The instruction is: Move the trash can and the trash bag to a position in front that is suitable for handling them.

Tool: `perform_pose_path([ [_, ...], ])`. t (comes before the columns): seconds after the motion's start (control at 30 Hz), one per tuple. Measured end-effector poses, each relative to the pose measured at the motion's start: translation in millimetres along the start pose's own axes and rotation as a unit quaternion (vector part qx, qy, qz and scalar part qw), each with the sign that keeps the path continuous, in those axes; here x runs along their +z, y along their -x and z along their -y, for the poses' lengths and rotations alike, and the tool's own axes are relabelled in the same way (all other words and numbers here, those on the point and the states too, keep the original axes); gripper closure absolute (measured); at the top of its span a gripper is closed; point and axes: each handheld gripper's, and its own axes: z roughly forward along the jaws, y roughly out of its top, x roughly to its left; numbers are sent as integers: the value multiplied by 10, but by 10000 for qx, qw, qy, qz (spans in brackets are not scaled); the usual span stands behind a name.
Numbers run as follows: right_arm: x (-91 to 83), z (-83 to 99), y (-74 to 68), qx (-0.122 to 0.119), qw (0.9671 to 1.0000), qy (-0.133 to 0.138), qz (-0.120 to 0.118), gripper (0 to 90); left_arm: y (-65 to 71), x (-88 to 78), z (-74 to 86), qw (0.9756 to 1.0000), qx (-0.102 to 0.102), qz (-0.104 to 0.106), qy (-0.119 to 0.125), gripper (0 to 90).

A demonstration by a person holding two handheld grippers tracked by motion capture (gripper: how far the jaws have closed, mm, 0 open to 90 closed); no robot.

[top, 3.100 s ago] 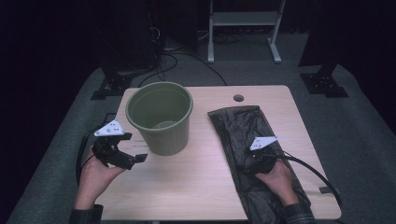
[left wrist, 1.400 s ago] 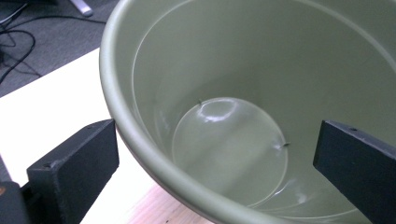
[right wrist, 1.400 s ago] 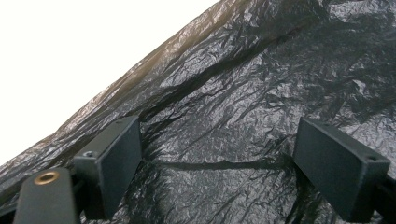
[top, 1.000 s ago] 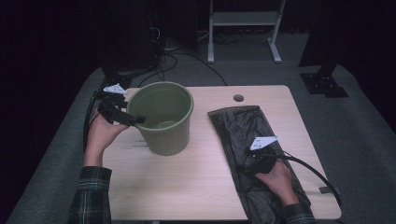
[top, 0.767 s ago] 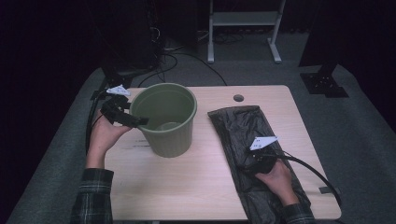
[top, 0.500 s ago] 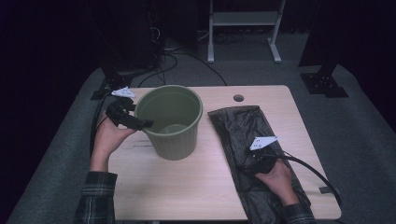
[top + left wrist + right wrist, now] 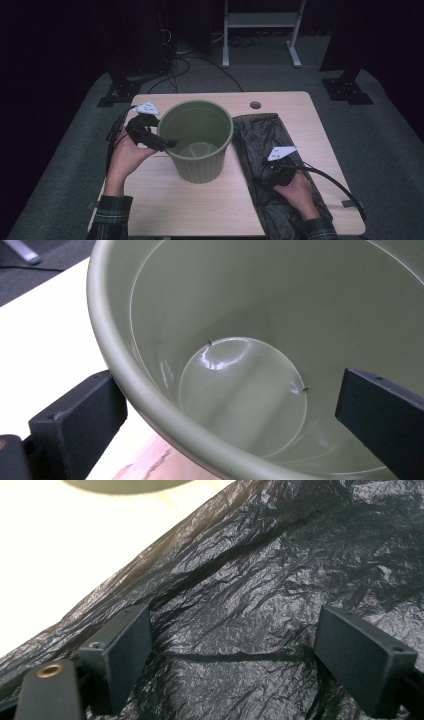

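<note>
Roughly, the wooden table (image 7: 150, 200) took up most of the high view, pale top, with a small round hole (image 7: 255, 105) near its far edge. On its right part lay a black plastic bag (image 7: 260, 137), flat and crinkled, running from near the far edge toward the near edge, just beside the bucket. The green bucket (image 7: 197, 142) stood upright near the table's middle, a bit left of centre, open mouth up, inside bare and glossy in the left gripper view (image 7: 240, 380). Left gripper (image 7: 167, 143) was at the bucket's left rim, held in the person's left hand (image 7: 125, 155), plaid sleeve at the bottom edge. In the left gripper view its jaws stood wide apart and straddled the rim (image 7: 150, 405): one jaw outside the wall over the table, the other inside the bucket, neither clearly pressing on the wall, so spread and not clamped. Right gripper (image 7: 260, 176) rested low on the bag, in the right hand (image 7: 300, 192). In the right gripper view (image 7: 230, 650) its jaws were also wide apart, with wrinkled black plastic (image 7: 250, 580) between and under them, nothing pinched. Cable (image 7: 335, 180) looped from the right gripper across the bag toward the table's right edge.
</note>
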Motion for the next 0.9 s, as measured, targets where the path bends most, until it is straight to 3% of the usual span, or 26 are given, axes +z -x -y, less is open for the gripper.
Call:
perform_pose_path([
  [0.2, 0, 0, 0, -1, 10000, 3, -3, 140, 207, 49, -35, 9995, 222, 241, -34, 0],
  [0.57, 0, 0, 0, 3, 10000, 5, 0, 140, 502, 117, -76, 9985, 370, 404, -59, 0],
  [0.73, 1, 0, 0, 2, 10000, 5, 0, 140, 558, 122, -79, 9982, 420, 429, -42, 0],
  [0.9, 1, 0, 0, 3, 10000, 5, 1, 140, 519, 103, -93, 9984, 384, 420, 7, 0],
])
